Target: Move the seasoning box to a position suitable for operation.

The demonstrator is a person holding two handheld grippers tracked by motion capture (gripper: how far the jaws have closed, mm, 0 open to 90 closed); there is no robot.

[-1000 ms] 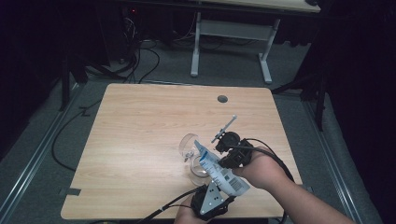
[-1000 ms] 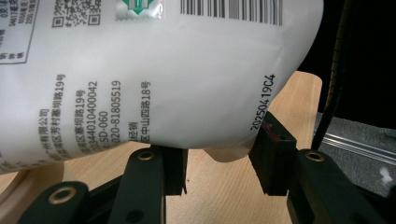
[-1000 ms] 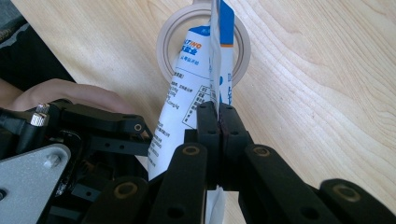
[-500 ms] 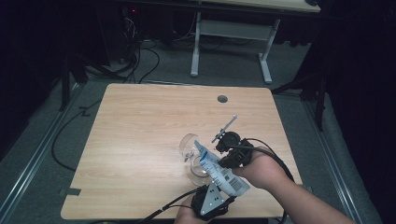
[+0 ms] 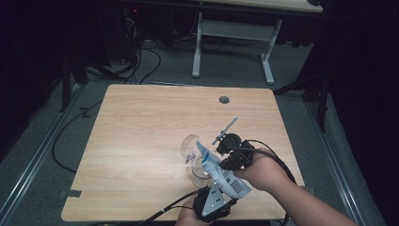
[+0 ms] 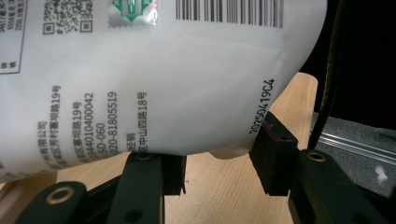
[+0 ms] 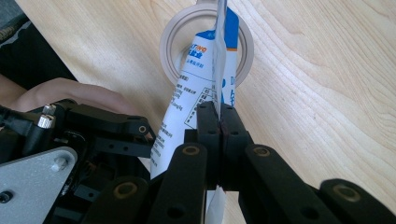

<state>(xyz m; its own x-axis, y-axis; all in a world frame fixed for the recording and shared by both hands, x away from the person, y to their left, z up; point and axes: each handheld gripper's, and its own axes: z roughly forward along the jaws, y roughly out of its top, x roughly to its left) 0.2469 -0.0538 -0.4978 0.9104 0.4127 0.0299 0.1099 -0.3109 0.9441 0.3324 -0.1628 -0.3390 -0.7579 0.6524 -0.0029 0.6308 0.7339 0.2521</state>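
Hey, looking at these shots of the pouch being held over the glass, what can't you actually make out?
- Whether anything pours from the pouch: its mouth is too small in the high view and edge-on in the right gripper view.
- What the glass contains: the pouch covers its opening.
- The left tool and its grip: the pouch bulges over its pads.
- The pouch's print: cut off by the frame's edges in the left gripper view.

Right tongs (image 7: 218,122) pinched tight, left tongs (image 6: 217,165) part-closed, hands close together.

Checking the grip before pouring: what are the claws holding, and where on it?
Both hold the white pouch. The right claw pinches its thin edge seam; the left claw clasps its rounded bottom end.
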